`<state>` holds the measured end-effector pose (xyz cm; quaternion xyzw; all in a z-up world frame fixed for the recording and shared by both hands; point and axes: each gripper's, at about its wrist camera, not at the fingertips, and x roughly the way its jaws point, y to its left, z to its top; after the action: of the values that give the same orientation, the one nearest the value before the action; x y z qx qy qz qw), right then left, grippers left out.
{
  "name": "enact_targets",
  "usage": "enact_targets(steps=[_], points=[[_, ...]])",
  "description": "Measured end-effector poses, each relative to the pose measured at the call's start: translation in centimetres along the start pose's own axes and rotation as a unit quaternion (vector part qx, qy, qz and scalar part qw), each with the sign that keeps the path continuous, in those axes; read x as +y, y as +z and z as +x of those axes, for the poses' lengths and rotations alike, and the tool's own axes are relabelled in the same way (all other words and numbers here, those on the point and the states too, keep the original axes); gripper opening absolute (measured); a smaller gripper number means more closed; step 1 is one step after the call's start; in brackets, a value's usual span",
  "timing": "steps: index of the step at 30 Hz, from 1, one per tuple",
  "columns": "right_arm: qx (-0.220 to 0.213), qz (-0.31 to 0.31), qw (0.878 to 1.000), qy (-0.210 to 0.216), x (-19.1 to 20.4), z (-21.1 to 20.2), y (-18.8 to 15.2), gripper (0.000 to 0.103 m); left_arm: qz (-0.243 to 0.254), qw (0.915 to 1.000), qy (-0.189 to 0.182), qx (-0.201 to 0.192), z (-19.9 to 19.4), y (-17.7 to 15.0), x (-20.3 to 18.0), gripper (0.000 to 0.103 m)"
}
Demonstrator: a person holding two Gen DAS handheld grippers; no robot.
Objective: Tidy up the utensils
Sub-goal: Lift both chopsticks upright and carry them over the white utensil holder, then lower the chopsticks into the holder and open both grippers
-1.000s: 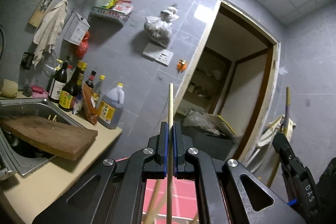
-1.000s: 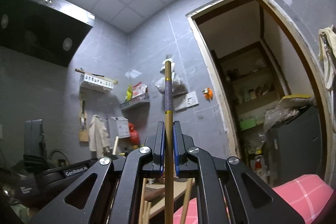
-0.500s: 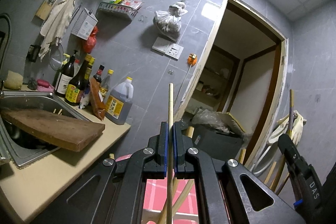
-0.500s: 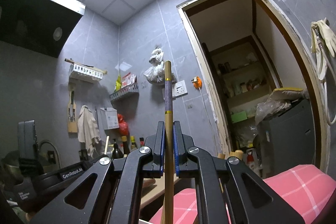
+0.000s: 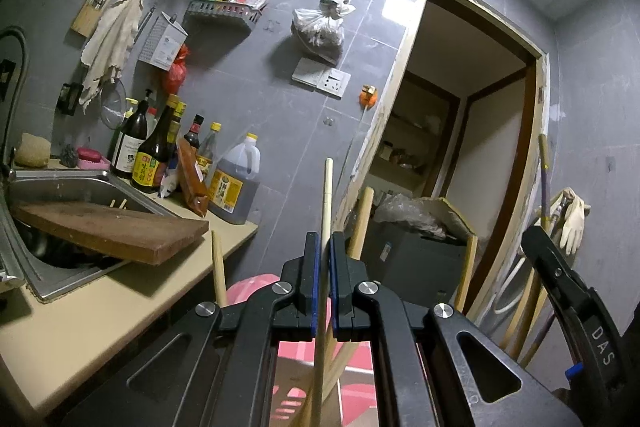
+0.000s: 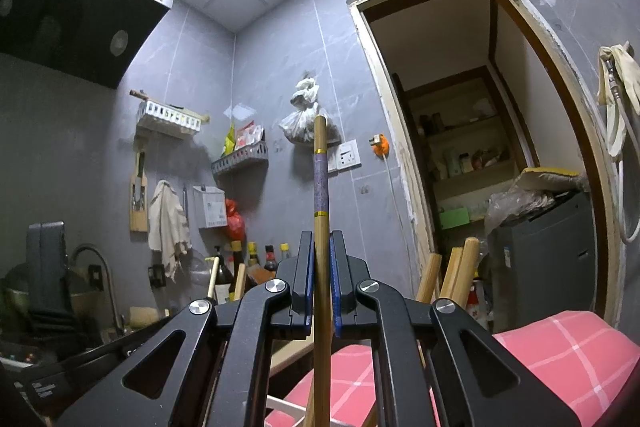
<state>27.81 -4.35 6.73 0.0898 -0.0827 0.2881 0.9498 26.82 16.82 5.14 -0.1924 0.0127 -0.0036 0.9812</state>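
Chopsticks stand upright, one clamped tight in each gripper: a pale, plain stick (image 5: 327,195) in the left gripper (image 5: 323,259), a banded bamboo stick (image 6: 321,187) in the right gripper (image 6: 321,263). Bottles (image 5: 152,151) crowd the counter's (image 5: 80,315) back edge.

Place: I am in a small home kitchen.
Sink: a steel sink (image 5: 84,187) with a wooden board (image 5: 116,231) across it.
Counter: sauce bottles (image 5: 154,151) by the grey tiled wall.
Above: a black cooker hood (image 6: 76,27).
Wall: spice racks (image 5: 220,13), a hanging cloth (image 5: 114,39).
Door: pantry shelves (image 6: 464,155) behind.
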Motion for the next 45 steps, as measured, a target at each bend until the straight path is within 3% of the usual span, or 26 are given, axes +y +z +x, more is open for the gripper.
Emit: enact_targets(steps=[21,45], points=[[0.029,-0.008,1.0,-0.008,0.2,-1.2,-0.6,0.006,0.014,0.9979,-0.003,0.062,-0.5,-1.9,-0.8,0.005],[0.03,0.034,0.999,0.002,-0.7,-1.3,-0.4,0.005,0.018,0.9975,-0.005,0.069,-1.1,-2.0,-1.2,0.005]])
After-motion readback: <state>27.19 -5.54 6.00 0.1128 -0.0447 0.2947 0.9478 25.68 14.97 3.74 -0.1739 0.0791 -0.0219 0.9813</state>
